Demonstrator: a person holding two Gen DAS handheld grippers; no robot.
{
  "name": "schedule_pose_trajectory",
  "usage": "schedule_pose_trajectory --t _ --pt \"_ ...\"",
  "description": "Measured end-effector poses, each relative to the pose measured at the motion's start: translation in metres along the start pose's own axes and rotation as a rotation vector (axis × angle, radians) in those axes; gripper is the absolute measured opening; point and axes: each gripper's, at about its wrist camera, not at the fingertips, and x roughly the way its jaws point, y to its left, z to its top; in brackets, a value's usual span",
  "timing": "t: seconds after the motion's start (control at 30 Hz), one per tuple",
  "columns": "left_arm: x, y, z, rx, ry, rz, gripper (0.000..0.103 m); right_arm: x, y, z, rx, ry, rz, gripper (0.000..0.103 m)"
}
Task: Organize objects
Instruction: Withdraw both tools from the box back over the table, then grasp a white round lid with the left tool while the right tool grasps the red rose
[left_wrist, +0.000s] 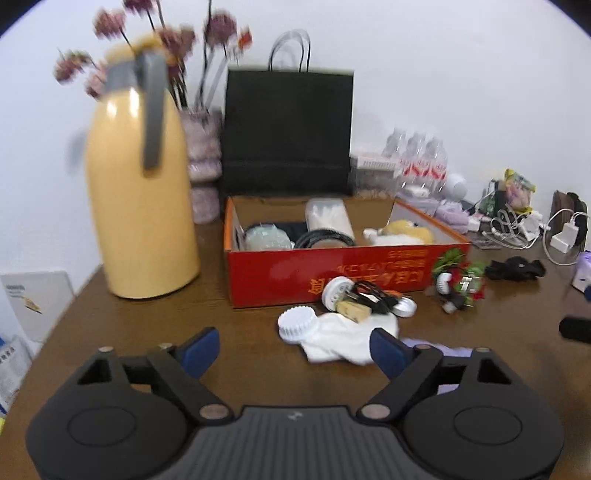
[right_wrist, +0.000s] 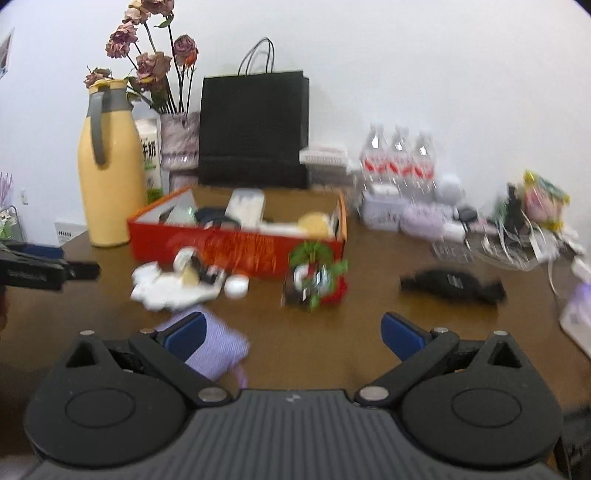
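Red box (left_wrist: 332, 273) (long axis left-right) lies beyond 2 released tools (left_wrist: 295, 349) (right_wrist: 291, 336), both empty.

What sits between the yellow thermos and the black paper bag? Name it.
A pale pink vase of dried flowers stands between the yellow thermos and the black paper bag. The right wrist view also shows a carton beside the vase.

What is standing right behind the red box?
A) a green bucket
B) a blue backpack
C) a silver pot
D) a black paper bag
D: a black paper bag with thin handles stands upright against the wall, just behind the open red box.
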Motion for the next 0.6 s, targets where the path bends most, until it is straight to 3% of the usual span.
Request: schedule_pose_trajectory --t 0.07,0.17,0.27,0.3,0.37,0.4,0.43,0.6 --pt "0.034 0.005 0.010 -0.009 0.058 -0.041 0.084 0.032 -0.002 0.011 -0.024 -0.002 -0.015 0.102" --pt "0.076 0.009 0.016 -0.018 0.130 -0.017 0.076 0.086 -0.007 0.022 -0.037 0.035 -0.062 0.096" --pt "0.100 0.012 0.018 -0.016 0.156 -0.015 0.066 0.129 -0.018 0.023 0.003 0.091 -0.074 0.081" --pt "0.104 0.014 0.019 -0.025 0.159 -0.029 0.058 0.140 -0.021 0.022 0.014 0.100 -0.077 0.077" --pt "0.109 0.018 0.018 -0.049 0.169 -0.060 0.047 0.151 -0.025 0.017 0.029 0.097 -0.088 0.076" --pt "0.109 0.019 0.018 -0.056 0.158 -0.074 0.038 0.154 -0.026 0.015 0.039 0.092 -0.085 0.067" --pt "0.108 0.019 0.017 -0.057 0.151 -0.082 0.038 0.157 -0.027 0.012 0.051 0.092 -0.071 0.041" --pt "0.075 0.012 0.021 -0.029 0.041 -0.069 0.037 0.132 -0.027 0.010 0.078 0.060 0.001 0.034"
